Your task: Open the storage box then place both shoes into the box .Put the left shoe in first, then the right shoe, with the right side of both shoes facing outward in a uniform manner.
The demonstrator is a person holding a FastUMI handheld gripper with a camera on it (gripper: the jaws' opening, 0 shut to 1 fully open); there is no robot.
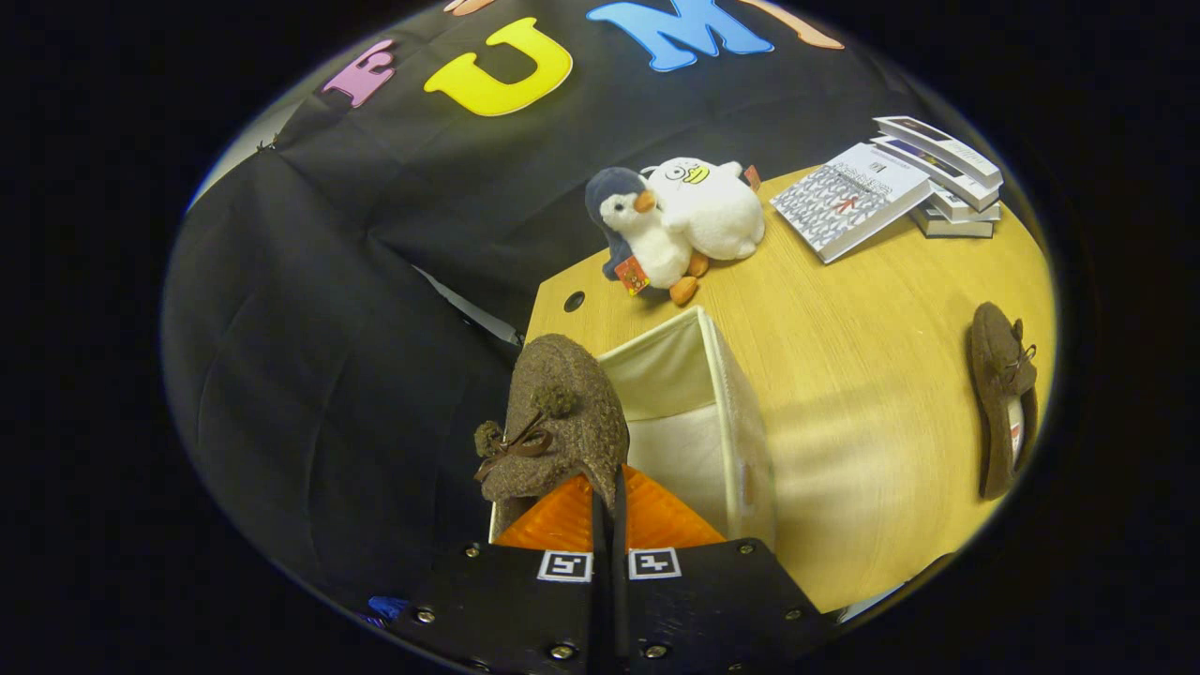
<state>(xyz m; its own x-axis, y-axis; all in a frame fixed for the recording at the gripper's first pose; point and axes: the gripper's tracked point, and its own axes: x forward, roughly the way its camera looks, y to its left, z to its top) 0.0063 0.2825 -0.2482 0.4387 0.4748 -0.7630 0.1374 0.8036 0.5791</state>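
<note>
Tongs [607, 511]: fingers nearly closed, pinching the heel of a brown shoe [560, 422].
Held shoe: woolly knit, bow with two pompoms, poised above the box's near-left rim.
Storage box [741, 422]: open, cream fabric, rectangular, at the desk's [844, 375] near-left corner; visible interior bare.
Second shoe [1001, 398]: matching, lying near the right edge.
Far edge: two plush birds [680, 225], stacked books [891, 187].
</note>
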